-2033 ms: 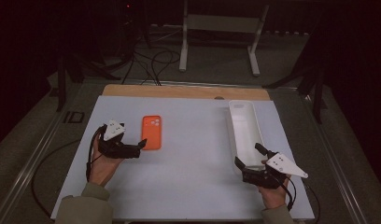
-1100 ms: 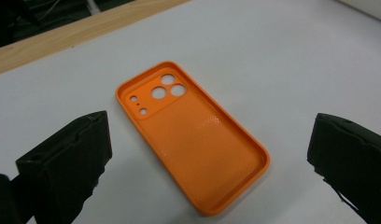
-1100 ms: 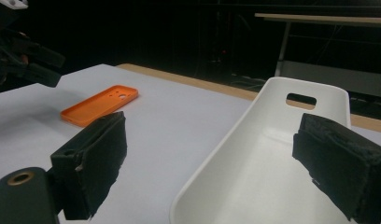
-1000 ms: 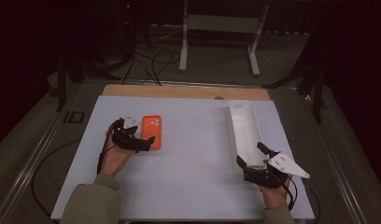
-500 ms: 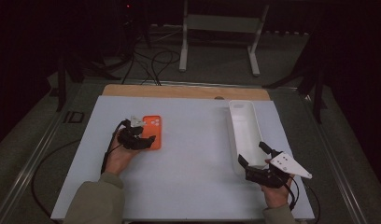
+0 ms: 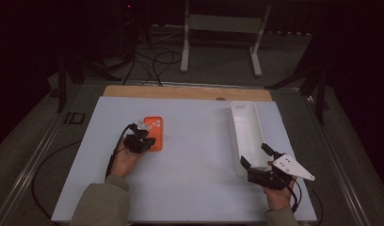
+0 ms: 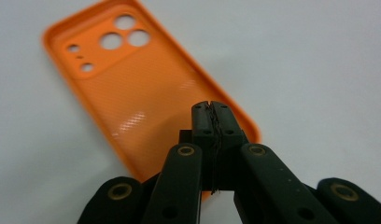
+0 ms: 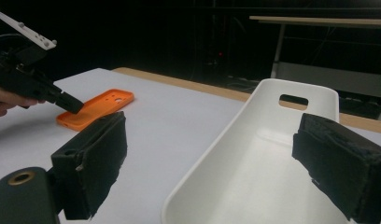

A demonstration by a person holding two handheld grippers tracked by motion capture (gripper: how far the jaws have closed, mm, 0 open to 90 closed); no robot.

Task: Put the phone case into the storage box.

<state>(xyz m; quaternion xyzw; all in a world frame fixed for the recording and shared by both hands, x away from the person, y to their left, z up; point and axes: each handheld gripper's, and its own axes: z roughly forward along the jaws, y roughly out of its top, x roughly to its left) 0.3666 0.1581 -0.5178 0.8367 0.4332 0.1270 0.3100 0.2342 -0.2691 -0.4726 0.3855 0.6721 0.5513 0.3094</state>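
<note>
Orange phone case [image 6: 154,133]: flat on tabletop [image 6: 195,188], left of centre, long axis toward far edge. Left tool [image 7: 211,122] just clenched on its near end; right tool [image 6: 257,161], released, well apart by white tray [image 6: 246,123].

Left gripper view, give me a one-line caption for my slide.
Left gripper with jaws closed together at the near edge of an orange phone case lying open side up on the white table.

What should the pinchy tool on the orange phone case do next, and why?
Probably lift the orange phone case a little off the table. The left tool has just closed its jaws on the case's near edge, with the case otherwise lying flat. The white tray stands empty by the open right tool, a likely place to carry it.
</note>
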